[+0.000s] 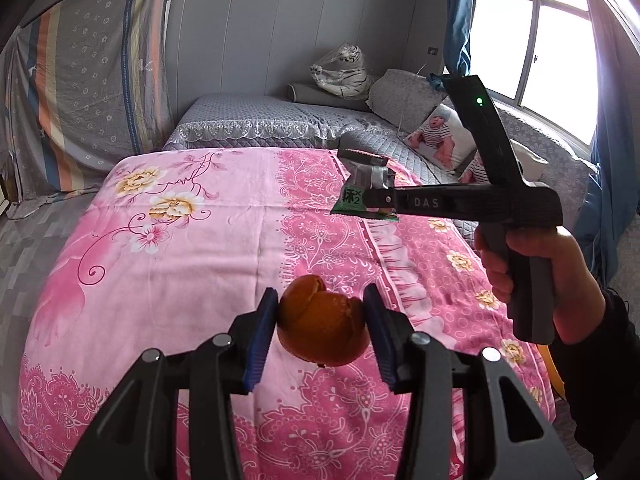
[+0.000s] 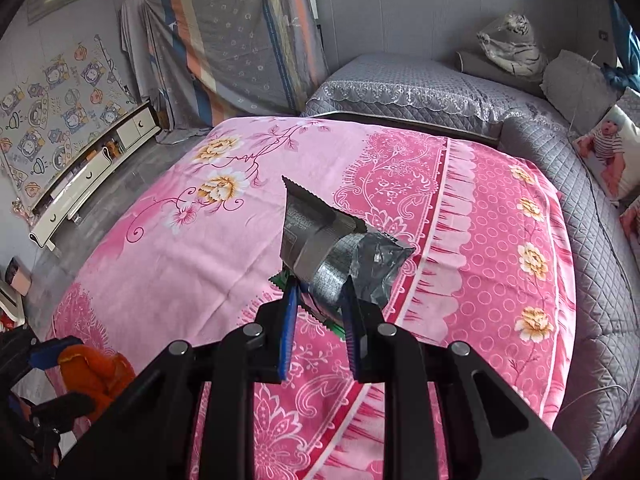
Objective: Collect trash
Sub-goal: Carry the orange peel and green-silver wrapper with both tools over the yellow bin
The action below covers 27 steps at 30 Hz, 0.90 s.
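Right under my left lens, the left gripper [image 1: 322, 322] is clamped on the orange peel [image 1: 324, 320], blue pads pressing it from both sides, the peel held clear above the pink floral cloth [image 1: 192, 248]. It's a curled, cupped shell with no real long axis, its torn opening facing up and away from me. Over on my right, the right gripper [image 2: 320, 300] is pinched nearly closed on the snack wrapper [image 2: 340, 252], a crumpled silver foil packet with a green printed face. In the right wrist view its long axis runs up and to the left, away from the pads, the serrated end pointing far and the bunched end sitting between the fingers. From the left view the same wrapper hangs off the tips of the right gripper, lifted above the cloth, with a hand [image 1: 532, 272] wrapped round the handle. So I judge both visible pieces of trash are picked up, one per claw; nothing else loose shows on the cloth. What's left is dropping them somewhere, and I see no bin in either view. Further back, a grey quilted sofa [image 1: 256, 120] and, at the far end, a plush tiger [image 1: 344, 72] wrapped in plastic
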Each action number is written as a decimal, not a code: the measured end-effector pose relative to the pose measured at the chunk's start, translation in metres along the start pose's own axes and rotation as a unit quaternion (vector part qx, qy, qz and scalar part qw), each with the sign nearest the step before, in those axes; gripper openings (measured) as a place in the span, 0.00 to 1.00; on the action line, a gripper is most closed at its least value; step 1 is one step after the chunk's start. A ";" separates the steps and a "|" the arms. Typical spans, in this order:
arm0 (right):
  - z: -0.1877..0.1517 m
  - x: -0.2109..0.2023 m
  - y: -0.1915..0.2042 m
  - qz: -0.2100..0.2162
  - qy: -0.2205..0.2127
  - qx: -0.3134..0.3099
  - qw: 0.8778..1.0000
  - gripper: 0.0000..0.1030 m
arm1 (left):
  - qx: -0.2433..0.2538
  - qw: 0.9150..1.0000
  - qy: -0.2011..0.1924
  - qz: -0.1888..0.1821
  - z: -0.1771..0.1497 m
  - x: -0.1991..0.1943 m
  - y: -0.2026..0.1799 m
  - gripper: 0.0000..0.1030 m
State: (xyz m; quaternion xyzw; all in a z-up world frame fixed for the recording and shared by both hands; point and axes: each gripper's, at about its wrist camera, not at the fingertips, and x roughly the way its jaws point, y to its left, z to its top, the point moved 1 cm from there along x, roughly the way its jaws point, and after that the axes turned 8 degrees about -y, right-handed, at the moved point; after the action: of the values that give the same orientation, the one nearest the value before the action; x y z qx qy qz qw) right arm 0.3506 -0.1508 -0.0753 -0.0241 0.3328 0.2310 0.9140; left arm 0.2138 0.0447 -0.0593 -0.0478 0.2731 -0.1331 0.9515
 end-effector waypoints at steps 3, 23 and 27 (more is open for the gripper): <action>-0.012 -0.021 -0.008 -0.009 -0.003 0.000 1.000 0.19 | 0.008 1.000 -0.008 -0.009 0.002 -0.011 -0.015 0.41; -0.080 -0.174 -0.110 -0.102 -0.082 0.070 0.989 0.19 | 0.081 0.991 -0.042 -0.098 0.020 -0.028 -0.128 0.41; -0.101 -0.203 -0.138 -0.127 -0.094 0.097 0.983 0.19 | 0.099 0.987 -0.042 -0.116 0.023 -0.026 -0.154 0.41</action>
State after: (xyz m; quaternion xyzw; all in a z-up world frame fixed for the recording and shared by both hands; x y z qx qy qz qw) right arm 0.2145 -0.3759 -0.0428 0.0444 0.2605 0.0811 0.9610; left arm 0.1697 -0.0958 -0.0019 0.0093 0.2108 -0.2665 0.9404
